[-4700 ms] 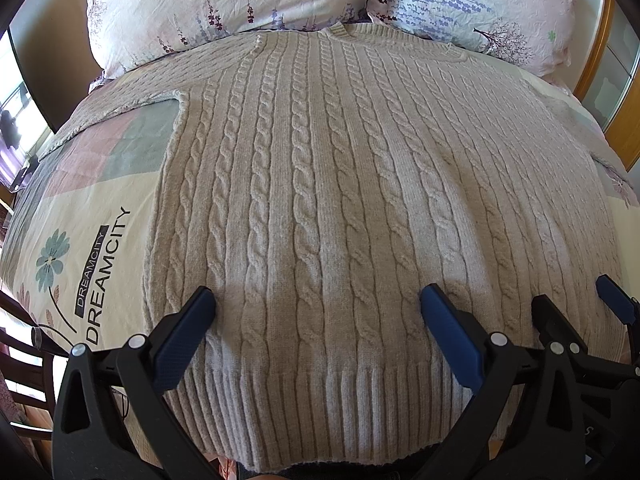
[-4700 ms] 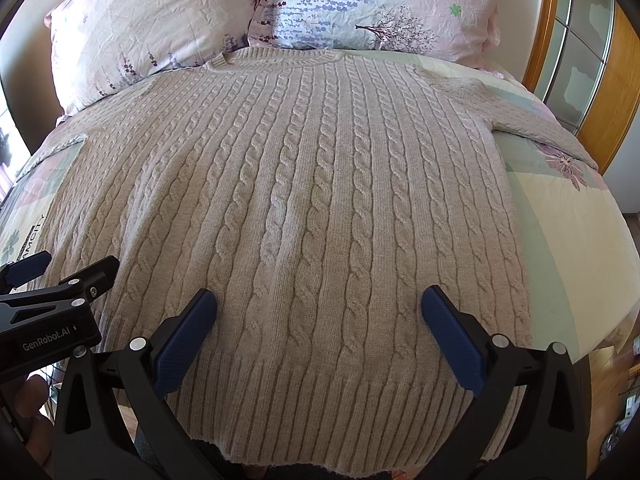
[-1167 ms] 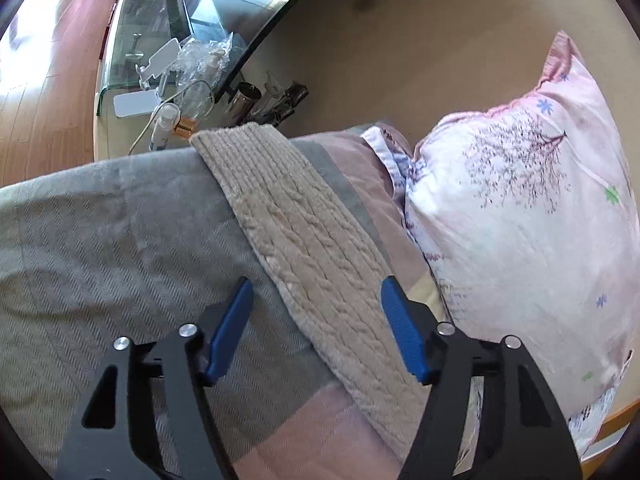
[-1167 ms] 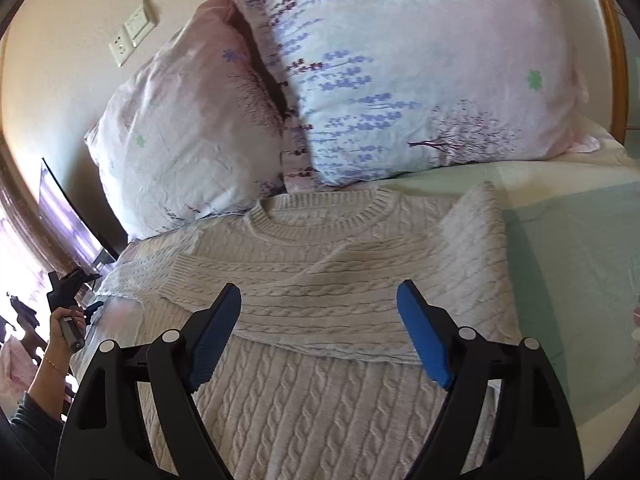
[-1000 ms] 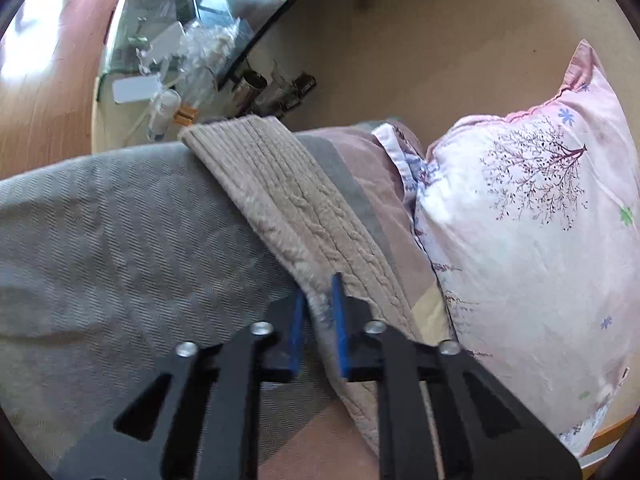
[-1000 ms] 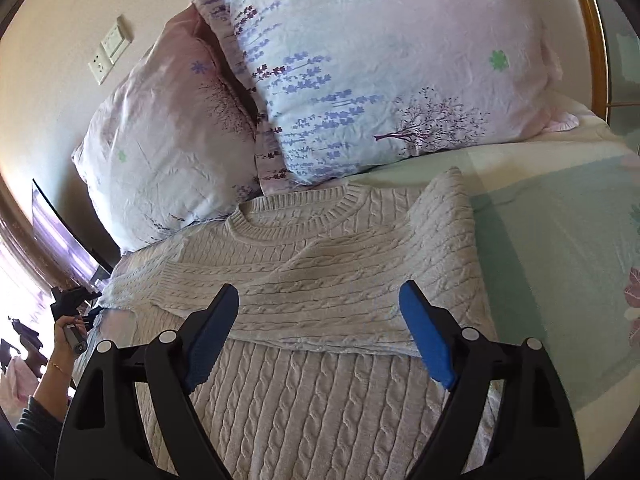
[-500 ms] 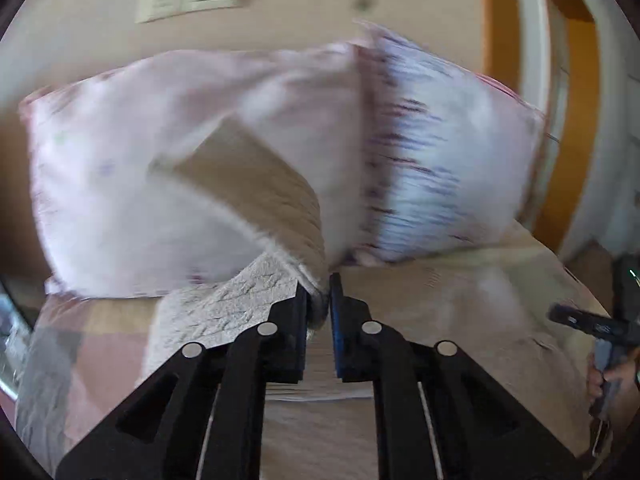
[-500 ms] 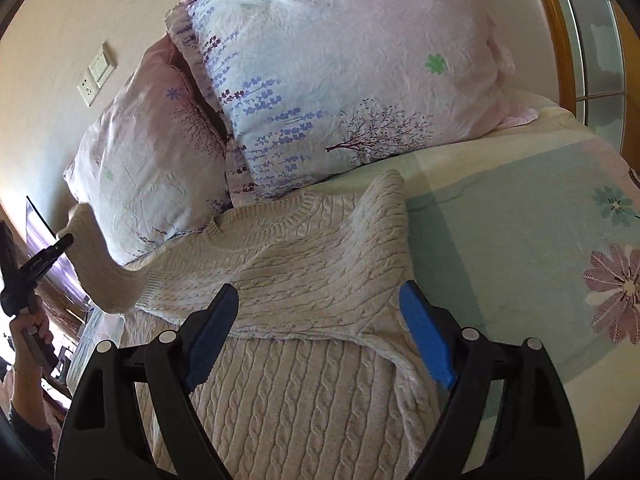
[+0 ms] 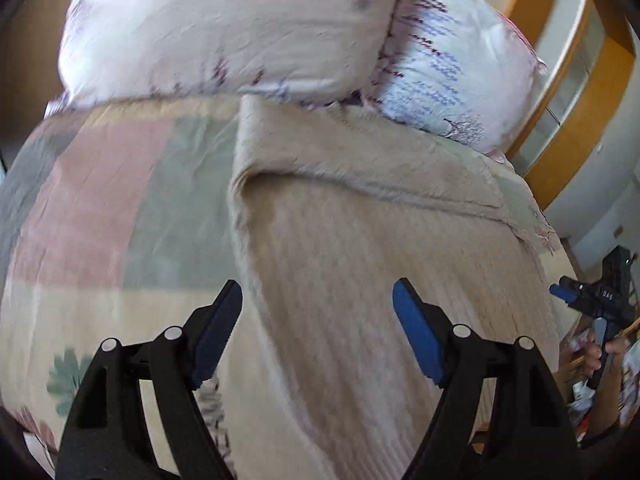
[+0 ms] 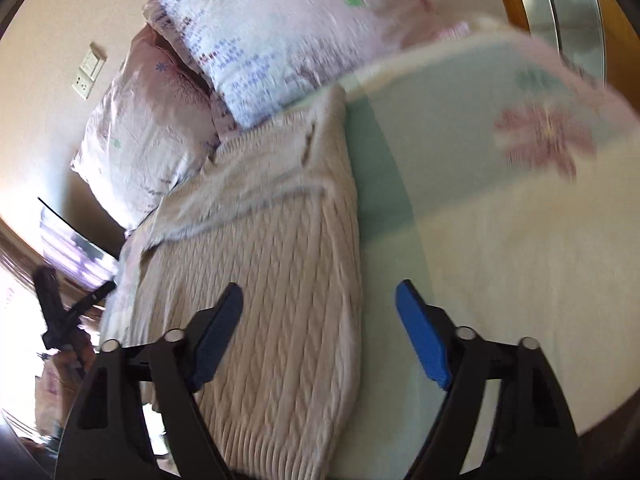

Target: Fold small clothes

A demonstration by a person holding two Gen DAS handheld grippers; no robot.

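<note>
A beige cable-knit sweater (image 9: 360,248) lies flat on the bed, both sleeves folded across its chest below the collar. My left gripper (image 9: 318,328) is open and empty, above the sweater's left edge. My right gripper (image 10: 320,328) is open and empty, above the sweater's (image 10: 276,280) right edge, its left finger over the knit and its right finger over the bedspread. The right gripper also shows at the right edge of the left wrist view (image 9: 592,300), and the left gripper at the left edge of the right wrist view (image 10: 60,312).
Two floral pillows (image 9: 240,28) (image 10: 288,40) lie at the head of the bed. The patterned bedspread (image 9: 100,208) (image 10: 500,240) extends either side of the sweater. A wooden frame (image 9: 580,80) stands at the right. Both views are motion-blurred.
The left gripper carried the left sleeve up and across the chest, let it go and opened. Both grippers have drawn back toward the sweater's lower part, one at each side edge.
</note>
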